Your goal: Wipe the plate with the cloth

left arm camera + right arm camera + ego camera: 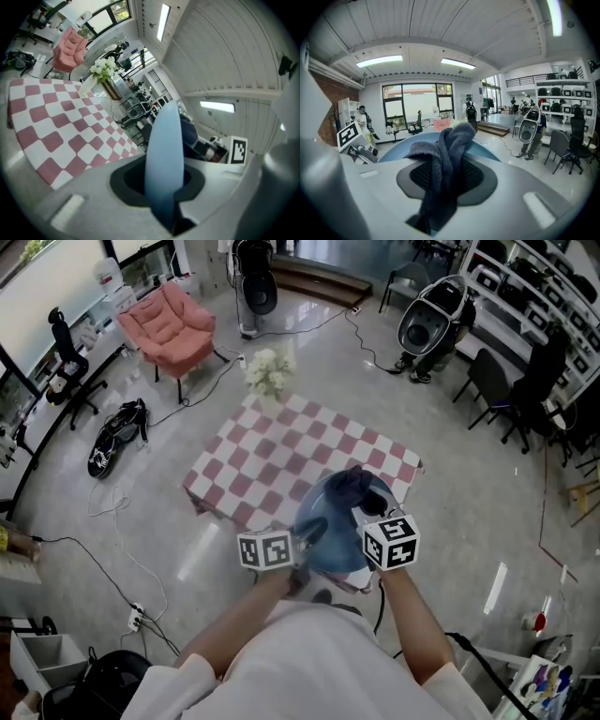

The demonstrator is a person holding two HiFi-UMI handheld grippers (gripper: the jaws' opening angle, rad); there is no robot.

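While my left tool [165, 190] clamps the rim of the round pale-blue plate [164, 150], edge-on straight ahead of it, my right tool [440, 187] pinches the dark-blue woven cloth [445, 150], bunched against the plate's face, red-and-white checked table [272, 460] below both.

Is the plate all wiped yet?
Picking up looks done: the left gripper clamps the blue plate, held above the checkered table, and the right gripper clamps the dark cloth. In hand: cloth against the plate. Left: finishing the wipe; how clean it is can't be seen.
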